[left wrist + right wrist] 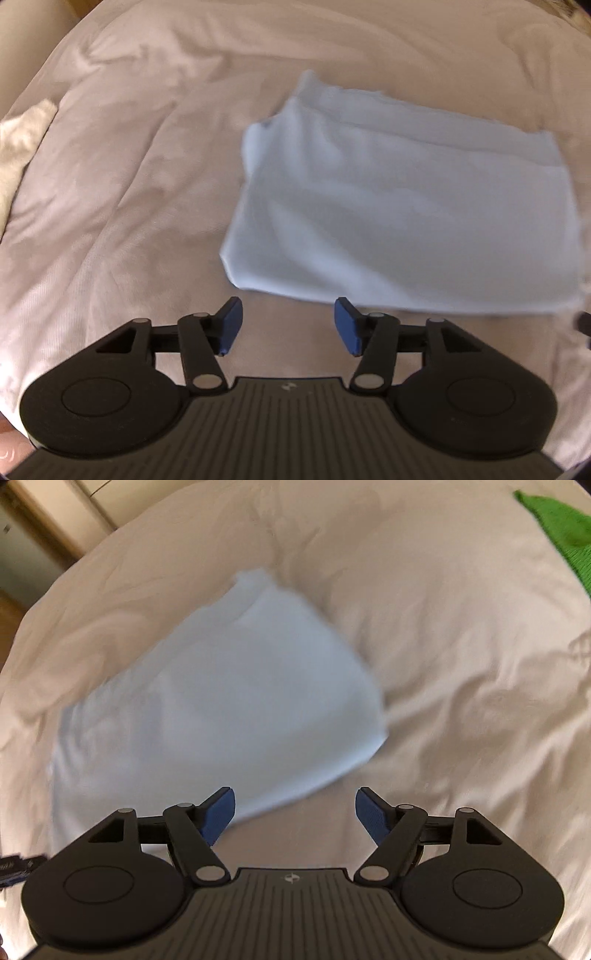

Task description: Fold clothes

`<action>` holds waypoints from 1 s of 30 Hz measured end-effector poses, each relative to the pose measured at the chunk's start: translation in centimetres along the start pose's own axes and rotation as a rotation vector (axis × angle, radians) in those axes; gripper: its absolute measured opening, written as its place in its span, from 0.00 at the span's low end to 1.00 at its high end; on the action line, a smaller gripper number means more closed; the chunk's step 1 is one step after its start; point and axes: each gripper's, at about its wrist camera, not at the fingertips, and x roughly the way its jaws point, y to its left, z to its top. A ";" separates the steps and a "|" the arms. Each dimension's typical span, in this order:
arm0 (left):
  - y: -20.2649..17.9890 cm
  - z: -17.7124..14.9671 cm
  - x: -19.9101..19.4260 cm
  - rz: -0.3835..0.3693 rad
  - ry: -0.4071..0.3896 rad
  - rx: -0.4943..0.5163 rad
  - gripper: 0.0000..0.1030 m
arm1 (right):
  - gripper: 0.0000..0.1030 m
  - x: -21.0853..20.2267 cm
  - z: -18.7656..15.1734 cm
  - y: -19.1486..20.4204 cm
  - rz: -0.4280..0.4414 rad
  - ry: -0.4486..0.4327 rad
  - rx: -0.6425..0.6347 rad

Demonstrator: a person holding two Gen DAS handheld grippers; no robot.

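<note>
My left gripper (288, 326) and right gripper (294, 814) hang wide apart, gripping nothing. Just beyond, the pale blue garment (406, 206) lies as a compact folded rectangle on the white bedsheet (129, 184). Any further fold: I pinch matched corners evenly.

1. Left gripper (288, 326) is spread wide, blue pads (232, 325) well apart, nothing pinched between them, fingers aimed toward twelve o'clock.
2. Right gripper (294, 814) is splayed just as wide, blue pads (371, 818) clear of each other and holding nothing.
3. In the left wrist view, a dark sliver of the other gripper shows at three o'clock.
</note>
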 end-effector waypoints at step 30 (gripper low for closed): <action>-5.5 -3.7 -10.5 0.074 -0.153 0.042 0.63 | 0.92 -8.0 1.6 1.0 0.046 -0.088 -0.147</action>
